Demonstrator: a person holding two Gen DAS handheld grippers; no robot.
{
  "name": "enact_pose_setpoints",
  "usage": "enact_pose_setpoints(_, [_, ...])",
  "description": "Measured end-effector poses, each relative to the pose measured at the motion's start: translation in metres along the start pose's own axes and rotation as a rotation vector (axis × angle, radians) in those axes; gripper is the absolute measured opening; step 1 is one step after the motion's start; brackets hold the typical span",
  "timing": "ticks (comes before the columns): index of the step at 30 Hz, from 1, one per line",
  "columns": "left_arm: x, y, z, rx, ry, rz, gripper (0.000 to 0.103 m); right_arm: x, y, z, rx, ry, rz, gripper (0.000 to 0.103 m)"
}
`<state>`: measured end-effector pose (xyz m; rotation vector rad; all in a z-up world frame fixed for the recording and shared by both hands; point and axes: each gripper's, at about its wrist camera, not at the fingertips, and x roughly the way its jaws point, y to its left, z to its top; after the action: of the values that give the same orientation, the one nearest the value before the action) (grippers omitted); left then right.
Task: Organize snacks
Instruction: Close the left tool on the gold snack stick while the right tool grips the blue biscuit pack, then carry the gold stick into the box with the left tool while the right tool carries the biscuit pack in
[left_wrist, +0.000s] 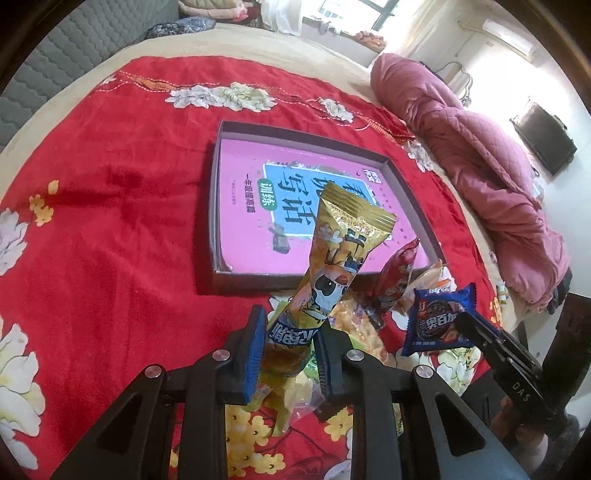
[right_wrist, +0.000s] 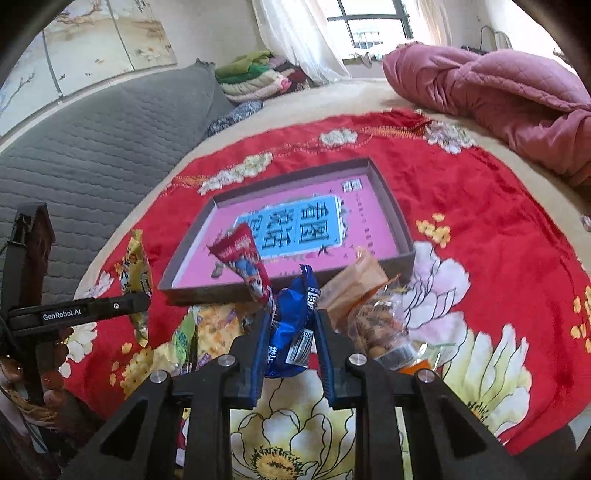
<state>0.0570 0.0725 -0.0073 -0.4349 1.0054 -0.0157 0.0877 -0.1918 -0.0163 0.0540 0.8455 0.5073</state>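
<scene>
Snacks clamped in both grippers above a red floral cloth (left_wrist: 122, 229). In the left wrist view, left gripper (left_wrist: 290, 325) closed on a gold snack packet (left_wrist: 334, 266), blue pads pressed against its lower part, crimped top end tilted toward one o'clock over the near wall of a shallow cardboard tray (left_wrist: 221, 206). Tray open-topped, pink-and-blue printed sheet lining its floor, set on the cloth at twelve o'clock from the pads. Right gripper (left_wrist: 463, 321) entering at four o'clock, gripping a blue snack packet (left_wrist: 439, 321) by one edge, clear of the cloth. In the right wrist view, same blue packet pinched between the closed right pads, crumpled, barcode showing. Pile of loose snacks on the cloth just short of the tray's near wall: a red packet (right_wrist: 243, 262) at eleven o'clock from the pads, an orange packet (right_wrist: 354, 284) at one o'clock, a clear bag of nuts (right_wrist: 376, 325) at two o'clock. Pink quilt (right_wrist: 498, 96) bunched at the far right, well apart.
</scene>
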Motion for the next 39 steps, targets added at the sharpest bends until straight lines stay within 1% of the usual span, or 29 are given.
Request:
enact_pose_setpoints(5, [-0.001,-0.003,0.005,-0.007,-0.006,-0.002,0.026,-0.007,-0.004,0.008,0.01,-0.052,-0.013,0.025])
enact_pose_setpoints(10, [0.001,-0.008,0.01,0.003,-0.011,0.009,0.026,-0.014,-0.004,0.018,0.013,-0.103,-0.002,0.024])
enact_pose_setpoints(16, [0.003,-0.012,0.013,0.013,-0.011,0.029,0.026,-0.008,-0.009,0.027,0.038,-0.113,0.008,0.024])
enact_pose_setpoints(23, [0.009,-0.014,0.021,0.003,-0.006,0.036,0.026,-0.004,-0.015,0.036,0.06,-0.138,0.018,0.024])
enact_pose_setpoints(26, [0.014,-0.015,0.026,0.0,-0.003,0.04,0.026,0.003,-0.018,0.039,0.067,-0.139,0.014,0.024])
enact_pose_setpoints(32, [0.028,-0.016,0.033,-0.009,0.016,0.045,0.026,0.021,-0.03,0.05,0.124,-0.138,0.018,0.024])
enact_pose_setpoints(35, [0.034,-0.016,0.035,-0.012,0.023,0.046,0.026,0.03,-0.038,0.055,0.169,-0.136,0.035,0.024])
enact_pose_setpoints(39, [0.04,-0.016,0.04,-0.019,0.027,0.051,0.026,0.037,-0.042,0.06,0.182,-0.145,0.051,0.024])
